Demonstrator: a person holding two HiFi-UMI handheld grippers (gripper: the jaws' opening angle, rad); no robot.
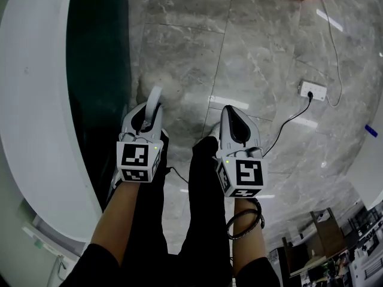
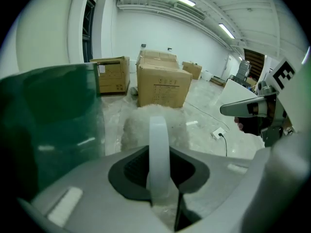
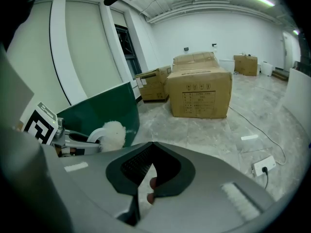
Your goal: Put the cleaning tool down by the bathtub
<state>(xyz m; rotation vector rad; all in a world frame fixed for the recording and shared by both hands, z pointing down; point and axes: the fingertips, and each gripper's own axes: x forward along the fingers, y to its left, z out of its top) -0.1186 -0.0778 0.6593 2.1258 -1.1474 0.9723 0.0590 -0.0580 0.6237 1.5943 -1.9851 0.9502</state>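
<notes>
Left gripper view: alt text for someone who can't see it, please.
The left gripper is shut on the white handle of a fluffy cleaning tool, beside the dark green bathtub. Cardboard boxes stand on the floor beyond.

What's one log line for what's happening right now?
left gripper: jaws shut on cleaning tool handle | right gripper: jaws shut, empty | tool low beside bathtub | not yet put down

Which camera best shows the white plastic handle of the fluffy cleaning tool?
The left gripper view: the white plastic handle stands large and centred, clamped between the left gripper's jaws. The head view shows it slim, from above; the right gripper view catches only a small curved bit beside the fluffy white head.
</notes>
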